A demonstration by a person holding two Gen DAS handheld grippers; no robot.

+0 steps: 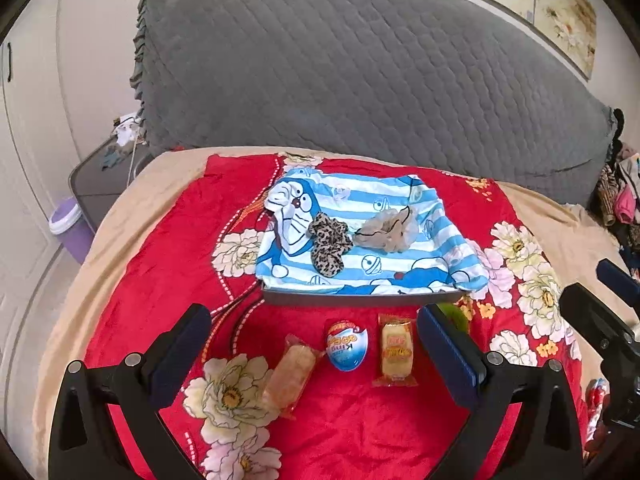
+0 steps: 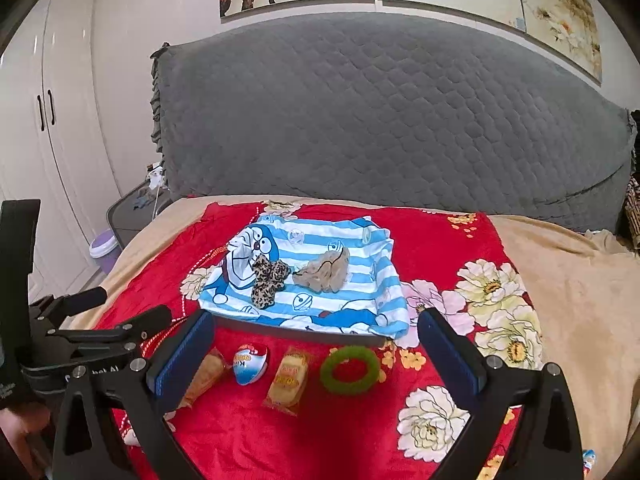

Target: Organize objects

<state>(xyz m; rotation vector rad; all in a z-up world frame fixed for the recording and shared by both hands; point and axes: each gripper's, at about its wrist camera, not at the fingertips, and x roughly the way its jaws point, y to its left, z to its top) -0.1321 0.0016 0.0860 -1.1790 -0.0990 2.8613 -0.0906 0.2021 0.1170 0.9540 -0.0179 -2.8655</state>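
Observation:
On a red flowered blanket (image 1: 352, 432) lie two wrapped snack cakes (image 1: 291, 374) (image 1: 396, 351), a blue egg-shaped candy (image 1: 346, 346) and a green scrunchie (image 2: 349, 368), mostly hidden behind a finger in the left wrist view. Behind them a tray (image 1: 360, 298) lined with blue striped cartoon cloth (image 1: 400, 264) holds a leopard scrunchie (image 1: 329, 249) and a beige scrunchie (image 1: 387, 230). My left gripper (image 1: 316, 352) is open and empty above the snacks. My right gripper (image 2: 316, 356) is open and empty above the same row (image 2: 289, 376) (image 2: 249, 364).
A grey quilted headboard (image 1: 360, 72) rises behind the bed. A purple bin (image 1: 70, 226) and a side table (image 1: 104, 176) stand at the left. Clothes (image 1: 620, 196) pile at the right edge. A beige sheet (image 2: 568, 264) surrounds the blanket.

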